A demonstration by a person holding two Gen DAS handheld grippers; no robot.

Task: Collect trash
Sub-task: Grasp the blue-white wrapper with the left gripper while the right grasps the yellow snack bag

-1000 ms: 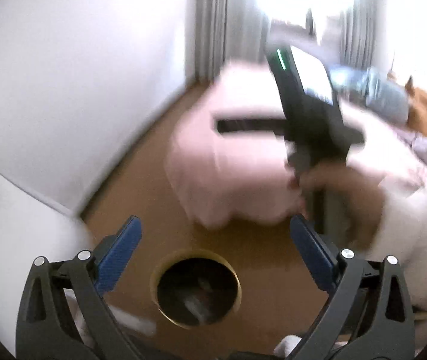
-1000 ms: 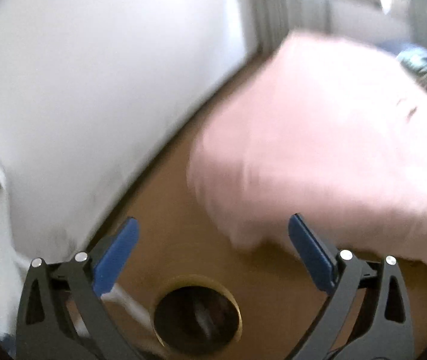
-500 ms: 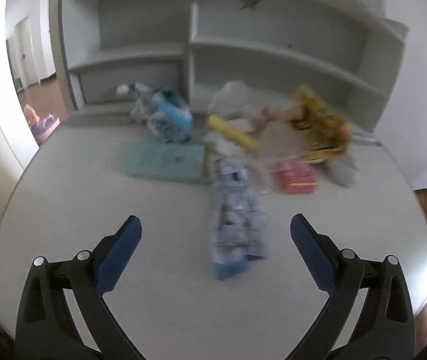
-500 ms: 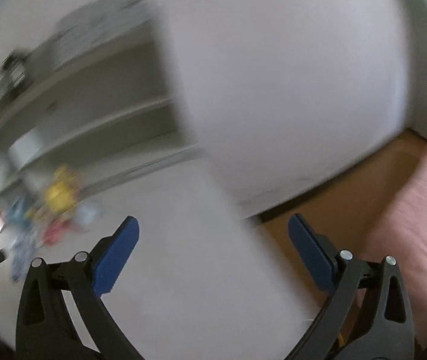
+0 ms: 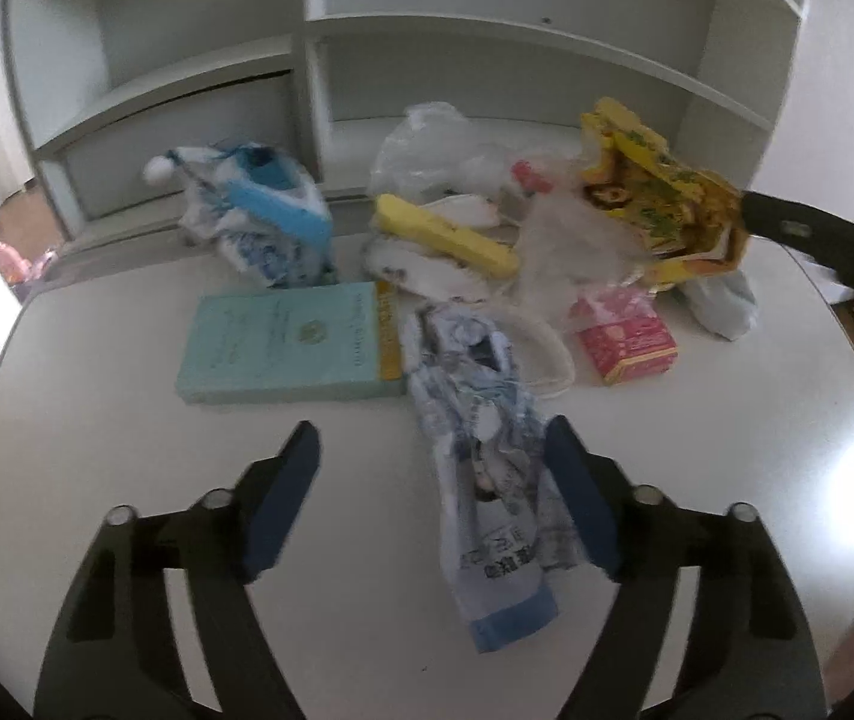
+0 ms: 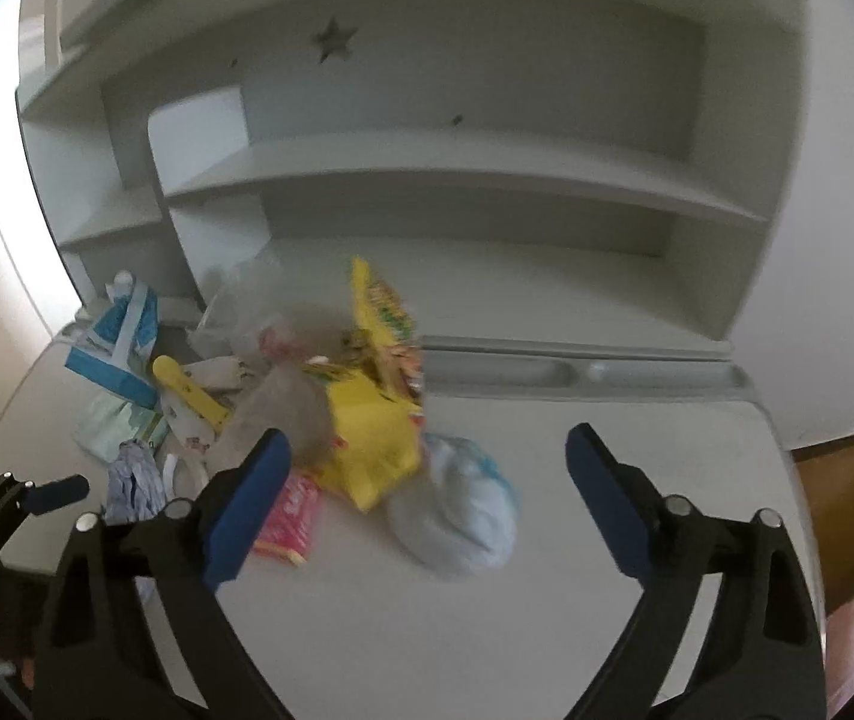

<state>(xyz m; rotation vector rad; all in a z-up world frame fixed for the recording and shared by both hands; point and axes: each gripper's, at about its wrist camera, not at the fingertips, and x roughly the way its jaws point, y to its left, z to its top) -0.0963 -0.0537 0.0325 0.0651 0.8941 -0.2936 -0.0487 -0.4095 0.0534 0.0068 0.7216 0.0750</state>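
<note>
Trash lies in a pile on a white desk (image 5: 96,420). My left gripper (image 5: 433,498) is open above the desk, with a crumpled blue-and-white wrapper (image 5: 487,468) lying between its fingers. Behind it are a teal box (image 5: 282,348), a red packet (image 5: 625,336), a yellow snack bag (image 5: 661,204), a yellow bar (image 5: 445,234), a clear plastic bag (image 5: 427,144) and a blue-white bag (image 5: 264,210). My right gripper (image 6: 427,504) is open over a white-blue wad (image 6: 457,516), beside the yellow snack bag (image 6: 372,420) and red packet (image 6: 288,516).
White shelves (image 6: 457,180) stand at the back of the desk (image 6: 547,630). Brown floor (image 6: 847,498) shows past the desk's right edge. The left gripper (image 6: 36,495) shows at the left edge of the right wrist view.
Both grippers swung away from the floor bin and pink bed to face the desk. The left gripper has moved closer to the blue-and-white wrapper. Both stay open.
</note>
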